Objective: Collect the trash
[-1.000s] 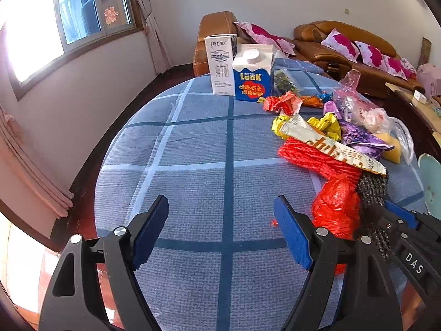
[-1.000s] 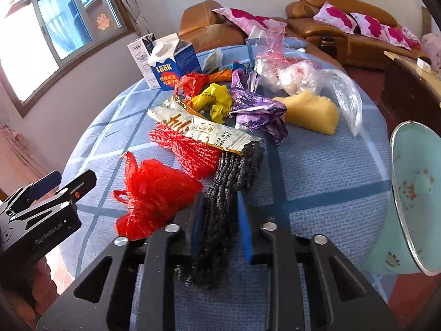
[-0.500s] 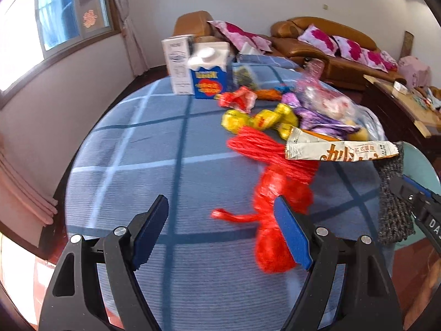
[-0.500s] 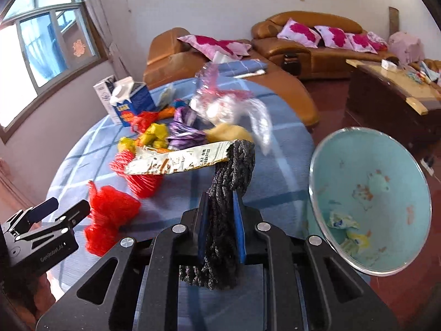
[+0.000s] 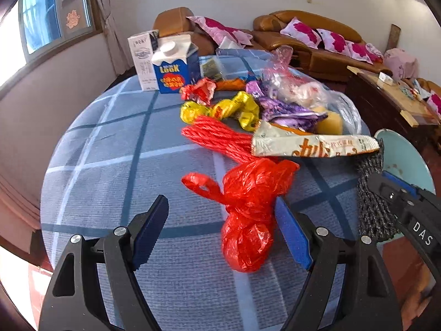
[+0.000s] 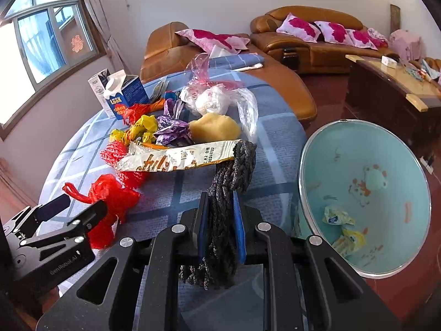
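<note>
- A round tabletop [image 5: 115, 149] under a blue checked cloth holds a loose heap of trash.
- The left hand-held gripper [image 5: 220, 234] is spread wide, grasping nothing; a crumpled red plastic bag [image 5: 250, 209] lies between its blue pads, touching the right one.
- The right hand-held gripper [image 6: 220, 220] is clenched on a bundle of dark grey braided cord [image 6: 228, 182], whose frayed end hangs below the jaws.
- A long flattened cream snack wrapper [image 6: 176, 158] rests one end on the top of the cord – its other end lies across a hank of twisted red rope [image 5: 217, 139].
- Behind these sit crinkled yellow [image 5: 237, 107] and purple foil wrappers [image 5: 286, 110], a clear plastic bag [image 6: 220, 96] and a pale yellow sponge-like lump [image 6: 217, 128].
- Two cartons stand upright at the far edge, a blue-and-white one [image 5: 173, 63] just beside a white one [image 5: 143, 58].
- Only the right wrist view shows the inside of the pale turquoise bin [image 6: 358, 149] beside the tabletop – a few crumpled wrappers lie at its bottom.
</note>
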`<state>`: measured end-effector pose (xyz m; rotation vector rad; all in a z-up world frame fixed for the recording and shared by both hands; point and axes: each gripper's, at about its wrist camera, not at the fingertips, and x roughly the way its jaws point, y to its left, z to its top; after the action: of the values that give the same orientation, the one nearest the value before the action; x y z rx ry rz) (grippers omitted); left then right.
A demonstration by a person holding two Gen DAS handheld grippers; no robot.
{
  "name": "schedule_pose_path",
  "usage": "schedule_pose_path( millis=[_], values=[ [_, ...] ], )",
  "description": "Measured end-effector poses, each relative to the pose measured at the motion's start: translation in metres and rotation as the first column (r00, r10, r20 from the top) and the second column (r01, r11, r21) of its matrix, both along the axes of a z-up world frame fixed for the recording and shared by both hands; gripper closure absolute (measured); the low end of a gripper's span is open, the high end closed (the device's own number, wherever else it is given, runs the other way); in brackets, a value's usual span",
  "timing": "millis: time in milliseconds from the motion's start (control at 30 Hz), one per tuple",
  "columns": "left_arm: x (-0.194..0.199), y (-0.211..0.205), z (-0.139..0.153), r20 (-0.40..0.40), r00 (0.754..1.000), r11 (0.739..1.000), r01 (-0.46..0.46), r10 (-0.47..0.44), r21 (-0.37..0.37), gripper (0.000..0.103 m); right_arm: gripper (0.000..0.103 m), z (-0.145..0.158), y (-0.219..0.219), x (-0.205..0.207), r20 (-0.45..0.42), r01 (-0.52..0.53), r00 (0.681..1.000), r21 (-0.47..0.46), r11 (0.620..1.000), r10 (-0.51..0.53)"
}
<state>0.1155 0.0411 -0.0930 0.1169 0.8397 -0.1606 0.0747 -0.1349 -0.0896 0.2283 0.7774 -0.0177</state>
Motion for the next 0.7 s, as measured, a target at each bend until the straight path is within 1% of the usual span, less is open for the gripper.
schedule_pose_path(
  millis=[67, 133, 200, 300, 400, 433, 467, 533, 600, 700],
  values=[
    [0.0, -0.004, -0.004, -0.024, 1.0, 1.0, 0.016, -0.016, -0.013, 0.026, 0.082, -0.001, -0.001, 0.001, -0.01, 0.001, 1.0, 0.003, 1.0, -0.001],
    [-0.001, -0.008, -0.008, -0.035, 0.999, 1.0, 0.028, -0.028, -0.008, 0.026, 0.079, -0.001, -0.001, 0.0, -0.014, -0.002, 1.0, 0.002, 1.0, 0.002],
    [0.0, -0.011, -0.013, -0.043, 0.999, 1.0, 0.025, -0.024, 0.011, 0.026, 0.078, -0.001, -0.001, -0.001, -0.016, -0.003, 1.0, 0.002, 1.0, 0.003],
    [0.002, -0.01, -0.021, -0.077, 0.997, 1.0, 0.02, -0.02, -0.003, 0.027, 0.073, -0.002, -0.001, -0.003, -0.027, -0.011, 1.0, 0.017, 1.0, 0.012],
    [0.002, -0.009, -0.024, -0.091, 0.995, 0.999, 0.03, -0.031, -0.018, 0.044, 0.072, -0.003, -0.001, -0.007, -0.029, -0.015, 0.999, 0.018, 1.0, 0.015],
    [0.002, -0.009, -0.024, -0.09, 0.996, 0.999, 0.027, -0.029, -0.022, 0.054, 0.075, -0.003, 0.0, -0.008, -0.027, -0.019, 0.999, 0.01, 1.0, 0.019],
    [0.002, -0.008, -0.022, -0.085, 0.996, 1.0, 0.023, -0.024, -0.019, 0.057, 0.084, -0.002, 0.0, -0.009, -0.023, -0.025, 0.999, 0.007, 1.0, 0.025],
    [0.001, -0.005, -0.019, -0.075, 0.997, 1.0, 0.009, -0.01, -0.016, 0.069, 0.086, 0.002, 0.002, -0.013, -0.011, -0.032, 0.999, -0.006, 0.999, 0.032],
    [0.0, -0.002, -0.016, -0.071, 0.997, 1.0, 0.001, -0.003, -0.029, 0.073, 0.086, 0.005, 0.002, -0.016, 0.004, -0.025, 1.0, -0.014, 1.0, 0.025],
    [-0.003, -0.001, -0.011, -0.045, 0.999, 1.0, -0.011, 0.01, -0.018, 0.075, 0.086, 0.012, -0.003, -0.021, 0.036, 0.001, 0.999, -0.012, 1.0, -0.001]
  ],
)
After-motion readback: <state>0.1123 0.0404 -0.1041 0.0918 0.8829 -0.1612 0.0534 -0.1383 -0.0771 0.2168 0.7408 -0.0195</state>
